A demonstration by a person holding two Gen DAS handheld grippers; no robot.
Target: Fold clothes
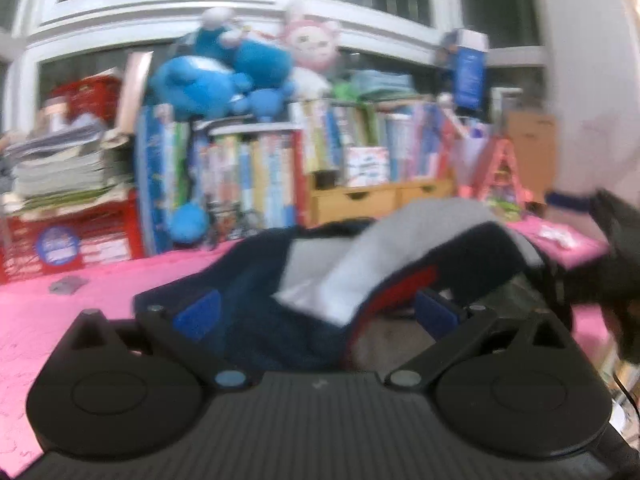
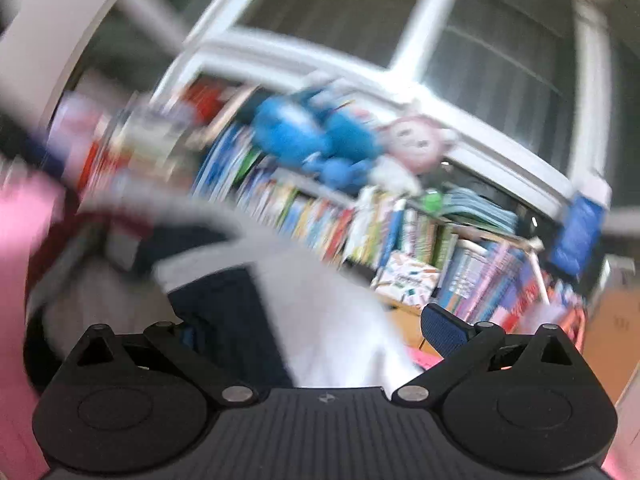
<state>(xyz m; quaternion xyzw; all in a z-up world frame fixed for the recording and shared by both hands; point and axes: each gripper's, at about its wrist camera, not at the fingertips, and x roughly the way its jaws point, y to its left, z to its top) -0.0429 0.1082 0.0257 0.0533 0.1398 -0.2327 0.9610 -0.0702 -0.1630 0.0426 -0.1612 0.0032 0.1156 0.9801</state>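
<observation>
Navy, grey and red garment (image 1: 320,280) bunched on pink counter (image 1: 100,292), left claw (image 1: 316,312) spread around it, right claw (image 2: 312,336) spread too

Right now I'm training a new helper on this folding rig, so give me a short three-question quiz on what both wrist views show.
1. True or false: the left tool has its jaws spread.
2. What colour is the cloth under the garment?
3. What sits on top of the books? A) a lamp B) a blue plush toy C) a kettle

Key: 1 true. 2 pink. 3 B.
</observation>
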